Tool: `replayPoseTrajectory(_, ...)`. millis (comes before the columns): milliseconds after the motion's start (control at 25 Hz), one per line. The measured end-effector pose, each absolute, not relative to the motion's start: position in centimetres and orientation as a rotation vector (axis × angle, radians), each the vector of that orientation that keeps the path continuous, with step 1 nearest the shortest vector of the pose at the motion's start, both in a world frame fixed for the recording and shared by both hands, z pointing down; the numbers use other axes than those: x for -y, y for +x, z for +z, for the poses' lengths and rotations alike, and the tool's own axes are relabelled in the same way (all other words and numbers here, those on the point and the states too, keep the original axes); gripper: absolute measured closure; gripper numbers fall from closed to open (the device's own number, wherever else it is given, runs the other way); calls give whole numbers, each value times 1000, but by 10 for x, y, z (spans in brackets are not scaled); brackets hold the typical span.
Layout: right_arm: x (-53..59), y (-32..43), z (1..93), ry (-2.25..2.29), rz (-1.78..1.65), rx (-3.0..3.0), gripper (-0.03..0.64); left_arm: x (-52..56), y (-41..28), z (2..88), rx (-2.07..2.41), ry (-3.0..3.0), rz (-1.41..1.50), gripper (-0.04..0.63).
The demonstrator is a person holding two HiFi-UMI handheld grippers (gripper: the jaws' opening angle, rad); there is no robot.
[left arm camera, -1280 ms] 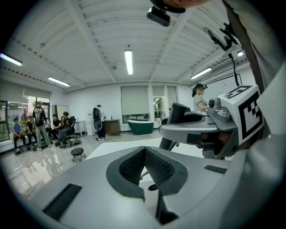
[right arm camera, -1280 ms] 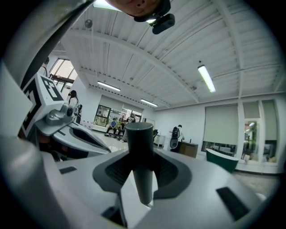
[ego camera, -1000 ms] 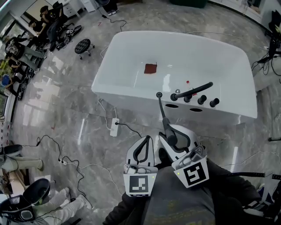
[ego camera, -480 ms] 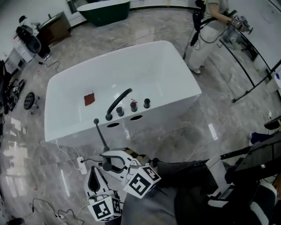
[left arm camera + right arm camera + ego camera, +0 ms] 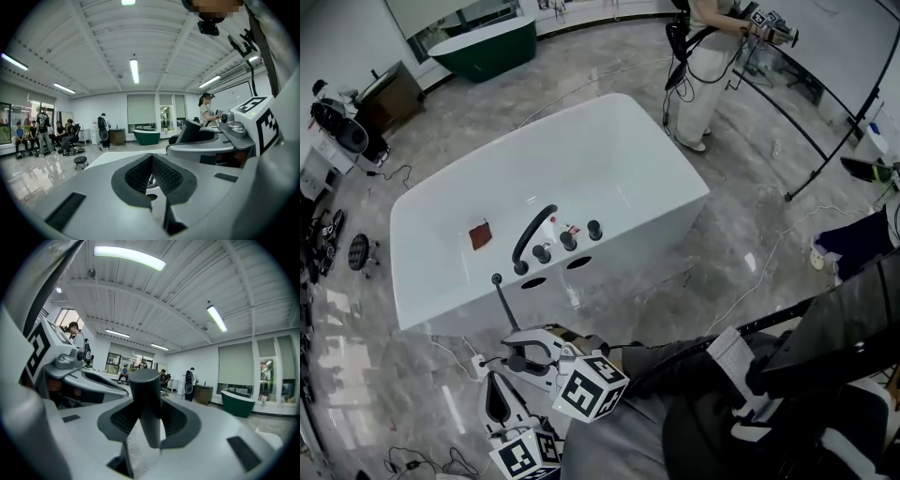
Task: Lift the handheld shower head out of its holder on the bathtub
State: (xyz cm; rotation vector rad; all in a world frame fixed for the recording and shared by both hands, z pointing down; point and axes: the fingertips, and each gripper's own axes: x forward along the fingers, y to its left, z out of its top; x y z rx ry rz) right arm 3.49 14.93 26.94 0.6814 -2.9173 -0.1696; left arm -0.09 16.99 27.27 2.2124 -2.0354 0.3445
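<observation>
Our bathtub [image 5: 652, 251] is white, with black taps [image 5: 568, 241] and a reddish-brown square [image 5: 479, 235] inside. The far tub [image 5: 483, 45] is dark green, the floor [image 5: 741, 234] grey and marbled, the shower head [image 5: 504, 305] black, and the marker cube [image 5: 591, 386] black-and-white squared.

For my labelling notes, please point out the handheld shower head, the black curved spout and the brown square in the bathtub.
handheld shower head [image 5: 506, 311]: head view, middle of its handle.
black curved spout [image 5: 530, 233]: head view, middle of the arc.
brown square [image 5: 479, 235]: head view, its centre.
</observation>
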Motion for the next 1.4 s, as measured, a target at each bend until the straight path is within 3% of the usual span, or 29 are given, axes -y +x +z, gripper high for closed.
replayPoseTrajectory(200,-148,59,263,740,-258,2877,479,-168,22,271,1975,2307,317,592)
replayPoseTrajectory(520,-155,23,307,658,-235,2893,479,-176,-12,315,2016,2252,343,592)
replayPoseTrajectory(1400,-137,31,326,667,-175,2891,479,-162,-10,331,2008,2238,351,592)
